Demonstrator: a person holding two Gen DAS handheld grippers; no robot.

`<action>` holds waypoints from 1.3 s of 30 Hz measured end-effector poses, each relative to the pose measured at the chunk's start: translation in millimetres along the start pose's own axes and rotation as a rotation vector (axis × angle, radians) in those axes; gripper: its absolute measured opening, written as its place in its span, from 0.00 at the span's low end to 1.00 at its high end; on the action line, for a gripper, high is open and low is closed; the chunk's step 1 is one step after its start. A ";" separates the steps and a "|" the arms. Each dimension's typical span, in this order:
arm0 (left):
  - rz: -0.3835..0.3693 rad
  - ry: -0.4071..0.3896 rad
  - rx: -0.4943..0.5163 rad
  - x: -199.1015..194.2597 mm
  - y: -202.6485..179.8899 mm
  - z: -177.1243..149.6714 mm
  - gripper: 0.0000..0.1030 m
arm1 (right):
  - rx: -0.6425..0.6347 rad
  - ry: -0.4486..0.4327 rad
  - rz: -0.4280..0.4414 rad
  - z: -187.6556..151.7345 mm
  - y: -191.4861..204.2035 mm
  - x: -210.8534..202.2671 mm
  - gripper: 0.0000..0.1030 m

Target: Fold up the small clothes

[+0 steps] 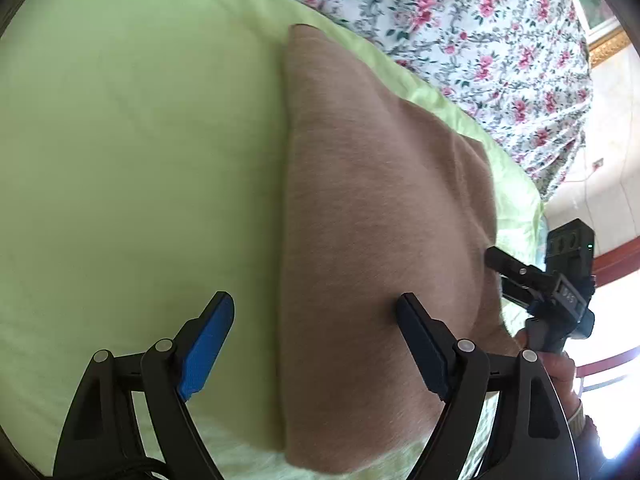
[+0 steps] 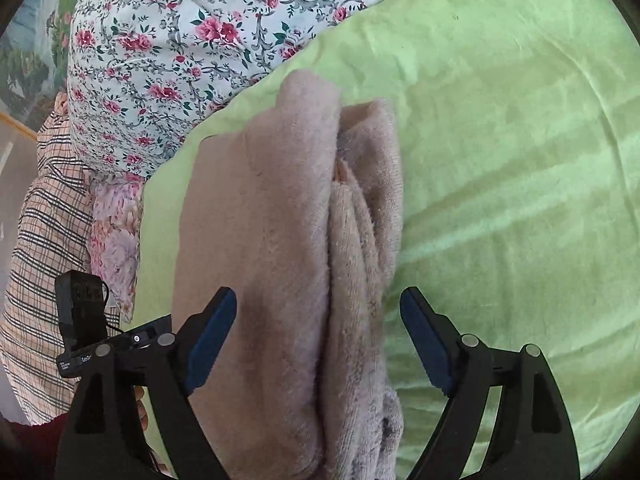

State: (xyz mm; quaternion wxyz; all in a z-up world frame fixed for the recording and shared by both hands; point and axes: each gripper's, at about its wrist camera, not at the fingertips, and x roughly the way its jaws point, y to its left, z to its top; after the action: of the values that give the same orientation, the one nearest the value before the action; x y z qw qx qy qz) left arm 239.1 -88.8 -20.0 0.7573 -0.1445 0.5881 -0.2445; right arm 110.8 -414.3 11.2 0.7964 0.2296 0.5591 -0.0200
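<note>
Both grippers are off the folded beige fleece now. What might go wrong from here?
1. The folded beige fleece garment lies on a soft green blanket; a nudge from the open right gripper may undo its bulging layered edge.
2. The open left gripper straddles the garment's straight edge, so lifting carelessly might snag it.
3. The floral quilt lies close behind, crowding another fold.

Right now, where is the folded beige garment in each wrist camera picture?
Left wrist view: beige garment fills centre-right, running from upper centre to the bottom edge.
Right wrist view: beige garment lies centre-left, its layered edges facing right.
Shared landmark: the green sheet under it, floral fabric beyond.
</note>
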 end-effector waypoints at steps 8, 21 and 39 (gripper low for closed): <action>-0.021 0.059 0.034 48.6 -27.6 -5.9 0.66 | 0.023 0.069 0.017 -4.1 -4.4 21.3 0.44; 0.013 -0.103 0.079 -77.9 -13.9 -63.7 0.43 | -0.149 0.051 0.165 -53.2 107.0 -2.7 0.32; 0.166 -0.140 -0.164 -171.8 137.2 -163.5 0.59 | -0.224 0.295 0.129 -106.4 191.8 112.9 0.56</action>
State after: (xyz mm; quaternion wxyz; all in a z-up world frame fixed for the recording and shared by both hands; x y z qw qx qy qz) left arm 76.9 130.3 7.8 0.7996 -0.1734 0.5620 -0.1213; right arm 114.6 -176.2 -53.1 0.7260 0.1750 0.6528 0.1273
